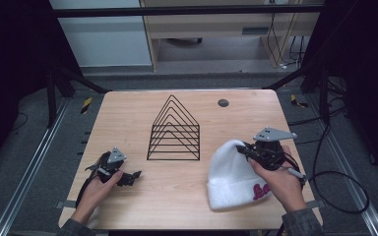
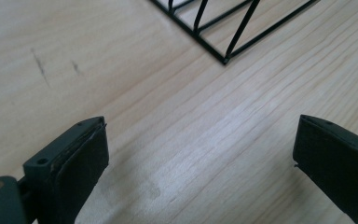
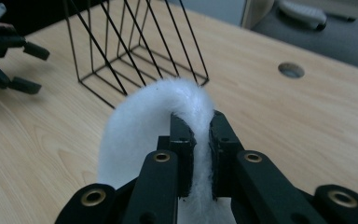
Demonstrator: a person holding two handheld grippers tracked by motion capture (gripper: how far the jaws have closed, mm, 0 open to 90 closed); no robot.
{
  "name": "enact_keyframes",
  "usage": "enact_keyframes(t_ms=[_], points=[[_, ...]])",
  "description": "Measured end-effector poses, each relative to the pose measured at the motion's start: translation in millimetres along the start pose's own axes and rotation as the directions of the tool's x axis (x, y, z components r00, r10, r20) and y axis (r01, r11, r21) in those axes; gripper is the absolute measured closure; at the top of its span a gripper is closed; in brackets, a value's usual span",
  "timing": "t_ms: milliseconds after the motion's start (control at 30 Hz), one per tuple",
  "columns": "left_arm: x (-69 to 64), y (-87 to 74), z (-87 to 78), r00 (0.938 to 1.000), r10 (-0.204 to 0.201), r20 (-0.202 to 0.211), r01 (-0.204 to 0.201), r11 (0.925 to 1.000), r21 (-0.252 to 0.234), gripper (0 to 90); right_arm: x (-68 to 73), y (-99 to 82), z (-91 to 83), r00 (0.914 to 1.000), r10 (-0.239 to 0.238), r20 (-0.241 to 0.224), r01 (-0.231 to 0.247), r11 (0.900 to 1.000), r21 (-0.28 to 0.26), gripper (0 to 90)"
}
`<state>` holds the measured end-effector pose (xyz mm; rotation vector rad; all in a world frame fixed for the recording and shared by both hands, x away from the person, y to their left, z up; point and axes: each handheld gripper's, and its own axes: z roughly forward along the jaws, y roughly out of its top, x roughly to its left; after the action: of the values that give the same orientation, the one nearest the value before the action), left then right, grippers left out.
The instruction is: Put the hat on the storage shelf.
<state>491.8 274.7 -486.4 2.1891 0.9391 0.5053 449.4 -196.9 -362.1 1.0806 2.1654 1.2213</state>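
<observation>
One white beanie (image 3: 168, 112) pinched in right hand-held gripper (image 3: 200, 135)

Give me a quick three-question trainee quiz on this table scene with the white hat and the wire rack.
1. True or false: the right gripper is shut on the hat.
2. The left gripper is: A) open over bare table, B) clamped on the rack, C) holding the hat.
3. What stands upright at the middle of the table?

Key
1. True: its jaws pinch a fold of the white hat at the crown end.
2. A: the jaws stand wide apart with only wood between them; the rack lies beyond their tips.
3. The black wire rack, with peaked dividers.
</observation>
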Motion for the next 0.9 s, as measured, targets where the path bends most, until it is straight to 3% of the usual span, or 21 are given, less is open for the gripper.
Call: enact_keyframes(t_ms=[67,200,333,367,467,600,667,733,800,900], points=[[-1.2,3.4,-2.6,1.0,0.004,0.006,-0.004,1.0,-0.009,3.1,2.6,2.8,-6.1,1.0,-0.001,0.002,0.001,0.9996,-0.028,83.0],[-7.4,28.6,-23.8,0.9987,0.03,0.041,-0.027,0.9964,-0.081,3.5,10.4,14.9,-20.7,0.9993,-0.036,-0.003,0.036,0.9941,-0.103,83.1],[-10.9,44.0,-37.7,0.9976,0.037,0.058,-0.029,0.9913,-0.128,3.9,13.5,26.6,-24.7,0.9988,-0.048,0.0,0.048,0.99,-0.133,83.1],[-12.5,52.9,-44.3,0.9963,0.034,0.079,-0.02,0.9866,-0.162,4.0,13.8,30.0,-25.0,0.9987,-0.05,0.004,0.05,0.9893,-0.137,83.1],[-15.4,62.3,-49.9,0.9945,0.048,0.093,-0.03,0.9822,-0.185,4.0,11.4,41.2,-25.8,0.9987,-0.047,0.019,0.049,0.9868,-0.154,83.1],[-18.5,70.7,-53.8,0.9929,0.082,0.087,-0.065,0.9805,-0.185,4.0,9.8,53.0,-28.5,0.999,-0.035,0.028,0.04,0.9832,-0.178,83.1],[-19.6,77.3,-53.2,0.9915,0.109,0.071,-0.095,0.9803,-0.173,4.1,10.3,70.4,-32.2,0.9986,-0.035,0.041,0.042,0.98,-0.194,83.1],[-19.3,82.7,-51.8,0.9911,0.111,0.074,-0.098,0.9815,-0.165,5.0,10.5,75.7,-33.2,0.9991,-0.023,0.034,0.03,0.9783,-0.205,83.1],[-21.8,88.7,-54.8,0.9909,0.121,0.059,-0.11,0.9803,-0.164,7.3,14.5,92.0,-39.6,0.9987,-0.021,0.047,0.031,0.9712,-0.236,83.1],[-24.9,91.9,-59.1,0.99,0.131,0.054,-0.12,0.9781,-0.17,7.6,18.0,102.7,-44.8,0.9992,-0.014,0.038,0.024,0.9628,-0.269,83.1]])
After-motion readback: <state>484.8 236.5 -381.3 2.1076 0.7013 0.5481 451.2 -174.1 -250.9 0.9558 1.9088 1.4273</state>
